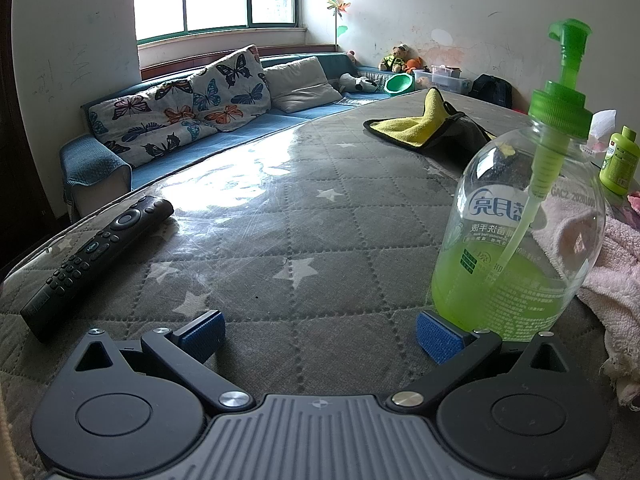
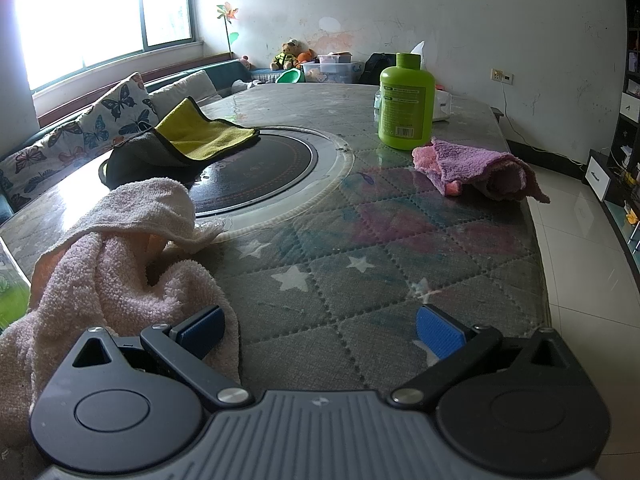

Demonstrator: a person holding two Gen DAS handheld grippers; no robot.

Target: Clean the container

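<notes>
Blue-padded fingers of the left gripper (image 1: 320, 334) stand spread wide over the grey quilted star-print table cover (image 1: 304, 240), holding nothing. Just ahead of its right finger, seemingly touching the pad though the overlap makes that hard to judge, stands the clear plastic pump bottle (image 1: 520, 232), upright, with a green pump head and green liquid filling roughly its lower third. Ahead and to the left of the left finger lies a black remote control (image 1: 96, 256), angled away. Farther ahead and to the right sits a folded yellow microfibre cloth with dark edging (image 1: 416, 120). To the right of the pump bottle a pale pink terry towel (image 1: 612, 264) is heaped on the table.

The right gripper (image 2: 320, 332) is likewise spread wide and empty above the same cover. That pale pink terry towel lies crumpled against its left finger, reaching under it. Straight ahead, well apart, a round black cooktop with a pale ring (image 2: 264, 176) is set into the table, and the yellow cloth lies partly over its far left edge. Ahead and to the right lies a crumpled purple-pink cloth (image 2: 476, 172), and just beyond it an opaque lime-green bottle (image 2: 406, 100) stands upright.
</notes>
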